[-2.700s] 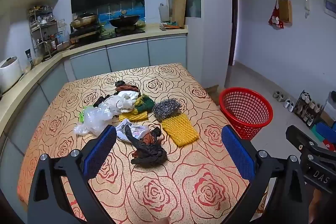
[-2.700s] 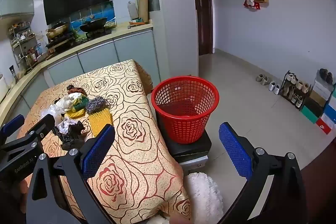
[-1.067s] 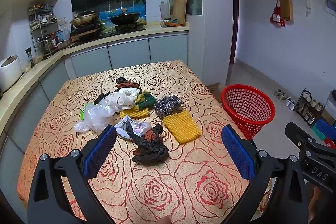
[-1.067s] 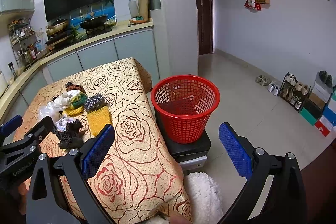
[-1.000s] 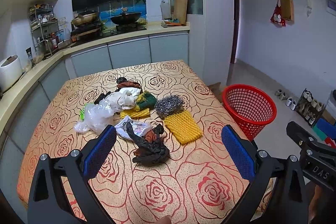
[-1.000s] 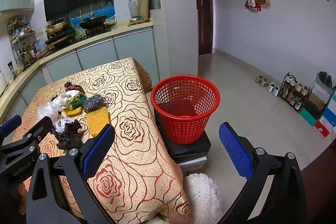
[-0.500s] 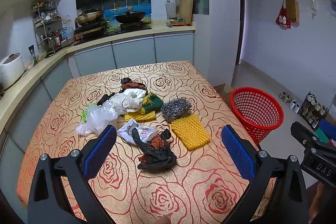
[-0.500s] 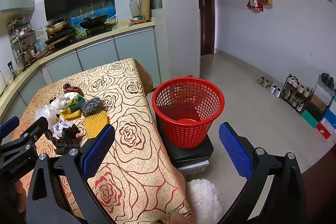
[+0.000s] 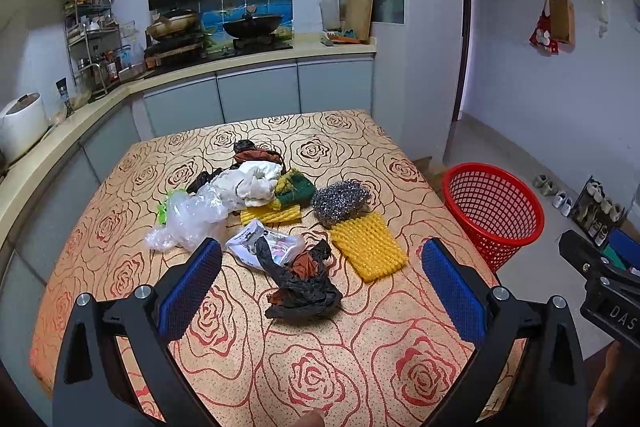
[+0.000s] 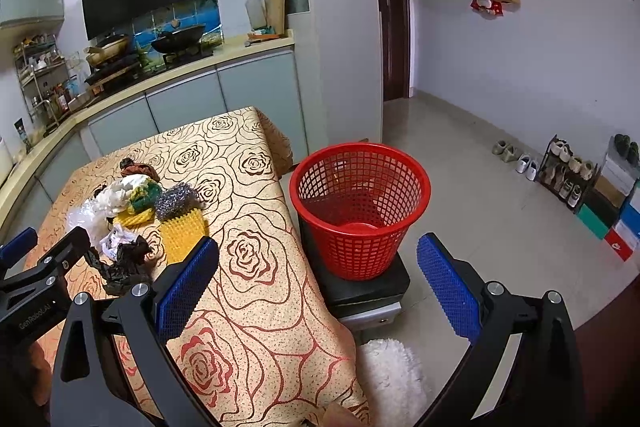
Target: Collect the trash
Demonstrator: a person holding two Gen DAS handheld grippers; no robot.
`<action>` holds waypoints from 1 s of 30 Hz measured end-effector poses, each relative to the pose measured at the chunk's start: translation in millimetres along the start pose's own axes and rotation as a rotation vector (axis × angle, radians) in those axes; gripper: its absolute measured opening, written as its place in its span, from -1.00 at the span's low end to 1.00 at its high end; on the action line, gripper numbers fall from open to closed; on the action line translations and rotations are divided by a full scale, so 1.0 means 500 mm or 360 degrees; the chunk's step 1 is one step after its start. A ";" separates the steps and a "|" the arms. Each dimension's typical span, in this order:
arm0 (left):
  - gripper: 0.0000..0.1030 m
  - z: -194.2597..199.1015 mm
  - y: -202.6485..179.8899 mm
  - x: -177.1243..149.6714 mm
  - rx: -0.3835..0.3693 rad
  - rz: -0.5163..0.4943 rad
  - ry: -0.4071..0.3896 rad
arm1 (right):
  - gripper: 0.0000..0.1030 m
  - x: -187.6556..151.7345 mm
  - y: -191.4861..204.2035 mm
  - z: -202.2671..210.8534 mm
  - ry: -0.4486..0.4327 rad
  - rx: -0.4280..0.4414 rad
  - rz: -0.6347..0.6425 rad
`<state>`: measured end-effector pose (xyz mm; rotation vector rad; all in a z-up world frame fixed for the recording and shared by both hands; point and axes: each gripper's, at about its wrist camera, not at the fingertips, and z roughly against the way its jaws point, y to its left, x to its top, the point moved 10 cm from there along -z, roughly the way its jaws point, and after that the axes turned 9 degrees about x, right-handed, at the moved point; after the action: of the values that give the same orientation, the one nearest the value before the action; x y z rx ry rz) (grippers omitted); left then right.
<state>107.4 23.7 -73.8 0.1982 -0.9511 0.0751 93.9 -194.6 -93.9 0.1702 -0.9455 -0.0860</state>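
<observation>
Red basket (image 10: 360,203) stands just off the table edge (image 10: 296,227); both grippers' jaws wide, empty.

The tabletop (image 9: 360,367) wears a rose-printed cloth; on it lie a crinkled clear plastic bag (image 9: 188,217), a wiry steel scourer (image 9: 340,201), yellow foam netting (image 9: 368,245) and a matt black bag (image 9: 304,291); the red basket (image 10: 360,195) is glossy plastic mesh

A crumpled black plastic bag (image 9: 301,291) is seen between the spread blue-padded fingers of the left gripper (image 9: 322,287), on a rose-patterned orange tablecloth (image 9: 248,339); a red mesh plastic basket (image 9: 493,211) stands beside the table.
</observation>
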 end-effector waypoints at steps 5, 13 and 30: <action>0.88 -0.002 0.004 -0.004 0.0006 0.0003 0.0008 | 0.88 -0.001 -0.001 -0.002 0.0005 -0.0001 0.0002; 0.88 -0.007 0.016 -0.008 0.0019 0.0014 0.0019 | 0.88 -0.003 -0.002 -0.003 0.0012 0.0002 -0.0003; 0.88 -0.091 0.248 -0.063 0.0269 0.0202 0.0188 | 0.88 -0.104 0.115 -0.141 0.0406 0.0163 0.0271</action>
<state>106.7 155.2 -108.6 0.2862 -0.8392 0.2817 120.8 -122.7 -165.1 0.1893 -0.7071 0.1390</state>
